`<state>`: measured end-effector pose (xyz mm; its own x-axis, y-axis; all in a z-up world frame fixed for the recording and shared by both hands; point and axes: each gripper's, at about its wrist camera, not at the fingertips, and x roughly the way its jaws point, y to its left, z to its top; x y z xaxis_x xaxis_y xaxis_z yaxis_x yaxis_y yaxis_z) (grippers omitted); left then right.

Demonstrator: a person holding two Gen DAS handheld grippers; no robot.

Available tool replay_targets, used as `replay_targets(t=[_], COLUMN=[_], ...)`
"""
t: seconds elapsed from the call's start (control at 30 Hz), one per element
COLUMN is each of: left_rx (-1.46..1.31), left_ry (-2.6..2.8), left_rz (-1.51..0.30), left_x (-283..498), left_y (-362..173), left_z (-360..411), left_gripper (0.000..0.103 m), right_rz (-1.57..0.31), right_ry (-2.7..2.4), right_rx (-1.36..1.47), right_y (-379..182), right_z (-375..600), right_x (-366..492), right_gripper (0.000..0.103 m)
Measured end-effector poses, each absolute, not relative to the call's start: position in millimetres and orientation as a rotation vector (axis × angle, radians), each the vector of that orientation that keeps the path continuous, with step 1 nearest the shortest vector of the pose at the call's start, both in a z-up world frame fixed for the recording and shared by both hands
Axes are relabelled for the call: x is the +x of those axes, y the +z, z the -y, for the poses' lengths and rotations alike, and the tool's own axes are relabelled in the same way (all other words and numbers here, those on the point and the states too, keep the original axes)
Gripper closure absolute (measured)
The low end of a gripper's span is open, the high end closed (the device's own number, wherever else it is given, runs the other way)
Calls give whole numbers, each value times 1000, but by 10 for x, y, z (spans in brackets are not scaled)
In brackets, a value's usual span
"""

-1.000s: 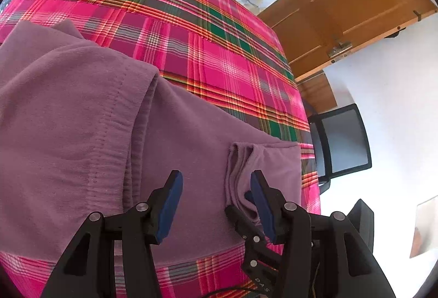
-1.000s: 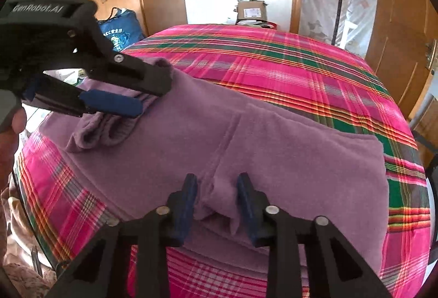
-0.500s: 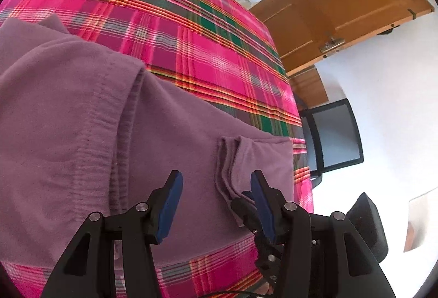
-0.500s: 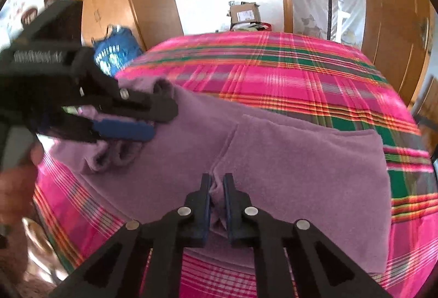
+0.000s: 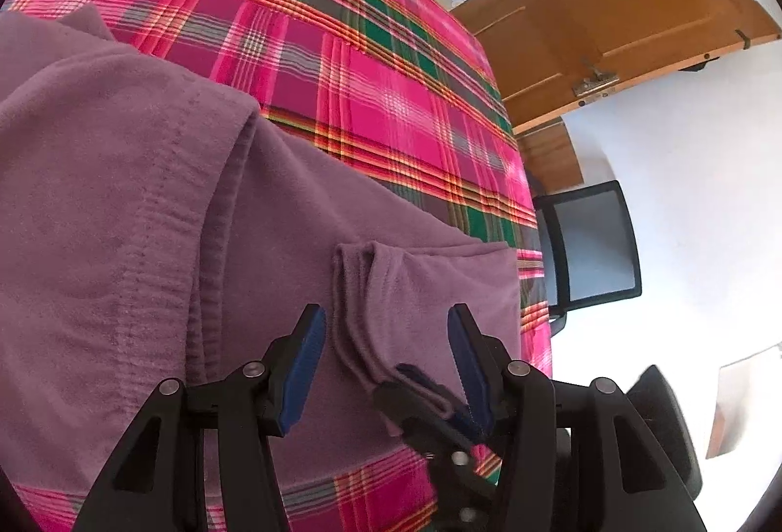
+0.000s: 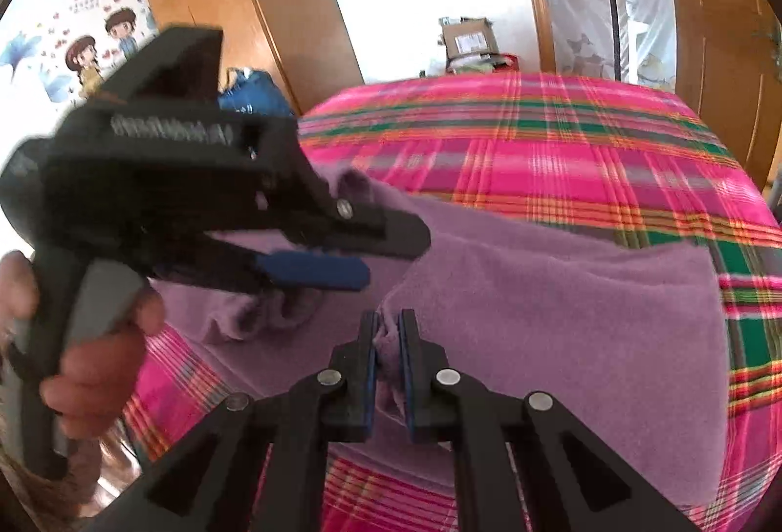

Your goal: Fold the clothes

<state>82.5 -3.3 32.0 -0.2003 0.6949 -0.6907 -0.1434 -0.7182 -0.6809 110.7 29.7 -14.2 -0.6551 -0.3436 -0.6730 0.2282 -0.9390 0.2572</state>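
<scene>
**Purple garment pinched at its near edge, left fingers spread above it**

Purple garment, a soft fleece piece, lies spread across the near part of a surface covered by a pink, green and orange plaid cloth; whether that surface is a bed or a desk cannot be told. One layer of the fabric is folded over another, its stitched hem running down the middle of the left wrist view.

The right gripper has its fingers nearly closed on a small raised fold of the garment at the near edge, with purple fabric bunched between the blue pads. The same gripper shows from the left wrist view as a dark shape low in the frame, clamped on the ridge of fabric.

The left gripper has its fingers wide apart and holds nothing; it hangs just over the garment, with the pinched ridge between its two fingers. From the right wrist view it appears blurred at the left, held by a hand, with its tips above a crumpled end of the garment.

Beyond the cloth stand a wooden door, a black chair, and a cardboard box at the far edge. Cartoon stickers decorate the wall at left.
</scene>
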Motion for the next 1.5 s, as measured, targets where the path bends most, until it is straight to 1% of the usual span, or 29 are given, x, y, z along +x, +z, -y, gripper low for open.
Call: replay_targets(t=[0.17, 0.27, 0.37, 0.5, 0.63, 0.87, 1.17, 1.27, 1.5], left_rx=[-1488, -1502, -1520, -1530, -1518, -1424, -1458, -1477, -1520], left_ry=[1985, 1979, 1980, 1984, 2012, 2087, 2049, 2058, 2063], left_rz=[637, 623, 606, 593, 566, 563, 472, 443, 377], left_x=[848, 838, 845, 860, 893, 964, 927, 934, 950], left_y=[353, 332, 302, 279, 315, 483, 341, 305, 204], left_z=[1, -38, -70, -88, -112, -114, -301, -328, -379], left_gripper=[49, 49, 49, 49, 49, 49, 49, 49, 49], right_rz=[261, 340, 394, 419, 407, 346, 291, 257, 360], right_ry=[-2577, -2527, -2500, -2489, -2556, -2800, -2880, -2879, -2847], right_rx=[1129, 1155, 1131, 1067, 1048, 1230, 1376, 1374, 1313], right_y=[-248, -293, -254, -100, 23, -23, -239, -257, -166], right_z=[-291, -336, -432, -607, -858, -1372, -1517, -1549, -1771], right_x=[1089, 1082, 1155, 1263, 1309, 984, 661, 678, 874], right_gripper=[92, 86, 85, 84, 82, 82, 82, 84, 84])
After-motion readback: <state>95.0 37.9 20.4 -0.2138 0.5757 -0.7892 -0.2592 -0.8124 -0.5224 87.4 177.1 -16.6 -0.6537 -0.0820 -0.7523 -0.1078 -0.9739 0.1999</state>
